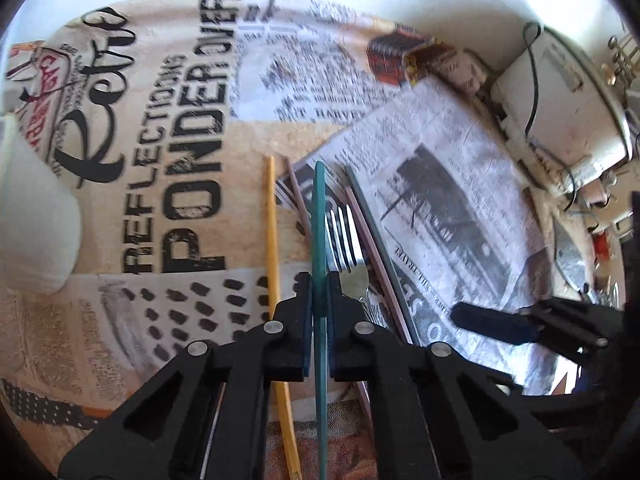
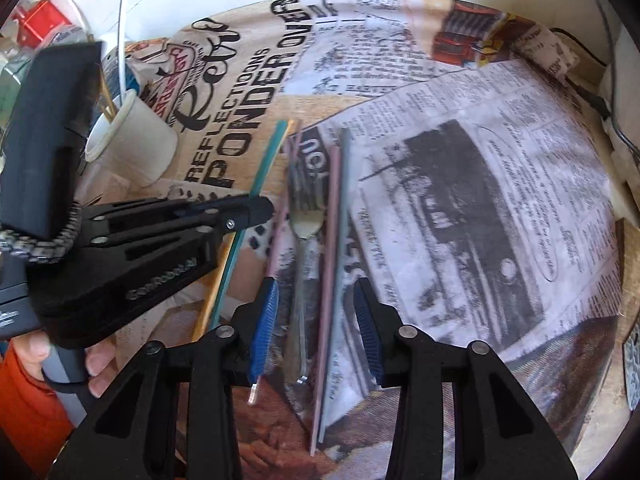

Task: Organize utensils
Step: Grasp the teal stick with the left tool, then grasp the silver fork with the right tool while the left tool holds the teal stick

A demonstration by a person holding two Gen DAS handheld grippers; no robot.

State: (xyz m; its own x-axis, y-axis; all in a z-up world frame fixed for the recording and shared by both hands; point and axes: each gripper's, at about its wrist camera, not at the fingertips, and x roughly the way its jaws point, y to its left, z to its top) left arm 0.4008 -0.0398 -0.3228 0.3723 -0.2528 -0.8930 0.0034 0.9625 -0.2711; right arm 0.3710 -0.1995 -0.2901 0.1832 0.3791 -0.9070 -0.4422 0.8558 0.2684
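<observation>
My left gripper is shut on a teal chopstick, which runs forward between its fingers; it also shows in the right wrist view, held by the left gripper. A yellow chopstick lies on the table just left of it. A metal fork lies with pink and grey chopsticks beside it. My right gripper is open, its blue-padded fingers straddling the fork handle and pink chopstick. A white cup holding sticks lies tilted at the left.
A printed tablecloth covers the round table, with a newspaper sheet on its right half. A white appliance with a black cord stands at the far right edge. Red and other clutter sits behind the cup.
</observation>
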